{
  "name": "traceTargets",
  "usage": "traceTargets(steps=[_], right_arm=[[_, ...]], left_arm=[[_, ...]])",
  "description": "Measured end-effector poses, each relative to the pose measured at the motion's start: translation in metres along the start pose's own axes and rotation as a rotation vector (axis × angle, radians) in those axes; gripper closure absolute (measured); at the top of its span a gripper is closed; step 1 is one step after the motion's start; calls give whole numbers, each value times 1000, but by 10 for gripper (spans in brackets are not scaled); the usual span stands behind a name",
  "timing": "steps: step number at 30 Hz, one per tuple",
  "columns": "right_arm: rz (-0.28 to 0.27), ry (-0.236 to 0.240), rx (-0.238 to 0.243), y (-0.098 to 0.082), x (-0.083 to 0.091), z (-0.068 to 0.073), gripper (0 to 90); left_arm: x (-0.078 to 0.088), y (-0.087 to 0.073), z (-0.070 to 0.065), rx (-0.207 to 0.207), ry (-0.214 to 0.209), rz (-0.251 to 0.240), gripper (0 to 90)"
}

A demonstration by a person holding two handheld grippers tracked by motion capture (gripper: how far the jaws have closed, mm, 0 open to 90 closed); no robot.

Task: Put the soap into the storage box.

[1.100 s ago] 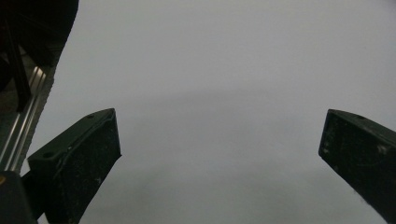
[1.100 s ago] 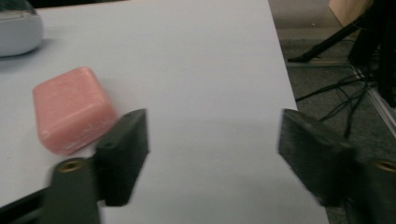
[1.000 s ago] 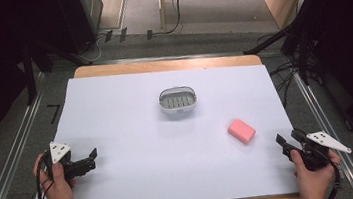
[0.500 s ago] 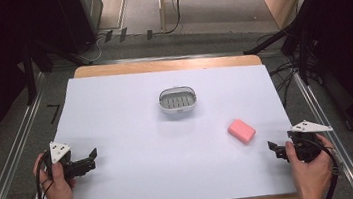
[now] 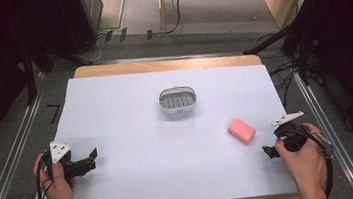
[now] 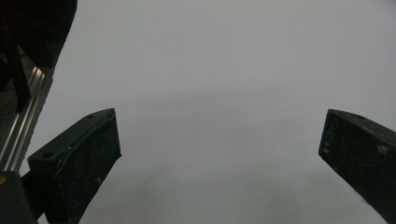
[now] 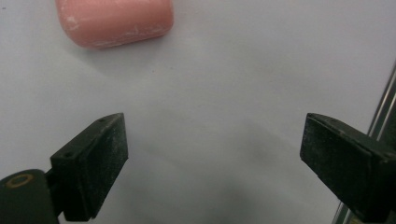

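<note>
Jaws on the right gripper [image 7: 212,154] are spread wide with nothing between them, and they've just been opening up, just bare white sheet in the gap. The pink soap bar [image 7: 114,21] sits ahead of them and off to one side in the right gripper view, near but not touching. So I'd call this the approach step: getting lined up for a grab on the soap, nothing held yet.

Next move, as I read it, is to slide forward and swing a bit so the bar ends up between the pads, then close across its short sides (soap is smooth and rounded, so a skewed pinch could squirt it out).

Left gripper [image 6: 219,154] is also spread wide and empty, parked over blank sheet at the near left corner [image 5: 93,157] in the high view, well apart from everything.

Further out: a grey soap dish [image 5: 178,101] sits mid-table, beyond the soap, empty as far as I can tell, probably where the bar is headed. White sheet [image 5: 114,101] covers the table, and nothing lies between soap and dish.
</note>
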State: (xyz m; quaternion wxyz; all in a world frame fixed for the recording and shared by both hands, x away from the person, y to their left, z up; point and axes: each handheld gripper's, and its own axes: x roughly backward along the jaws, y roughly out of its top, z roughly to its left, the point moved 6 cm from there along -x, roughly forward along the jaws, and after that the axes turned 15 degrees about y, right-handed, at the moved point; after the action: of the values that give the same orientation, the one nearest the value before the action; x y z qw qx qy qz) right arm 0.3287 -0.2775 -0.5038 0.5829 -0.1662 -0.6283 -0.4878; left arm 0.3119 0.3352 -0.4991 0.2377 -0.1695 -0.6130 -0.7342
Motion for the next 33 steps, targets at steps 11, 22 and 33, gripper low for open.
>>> traceTargets(steps=[11,22,33], right_arm=[[111,10,21,12,-9,3,0],[107,27,37,28,-10,8,0],[97,57,60,45,-14,17,0]], left_arm=[[0,0,0,4,-3,-1,0],[0,0,1,5,-6,-2,0],[0,0,1,5,-6,-1,0]])
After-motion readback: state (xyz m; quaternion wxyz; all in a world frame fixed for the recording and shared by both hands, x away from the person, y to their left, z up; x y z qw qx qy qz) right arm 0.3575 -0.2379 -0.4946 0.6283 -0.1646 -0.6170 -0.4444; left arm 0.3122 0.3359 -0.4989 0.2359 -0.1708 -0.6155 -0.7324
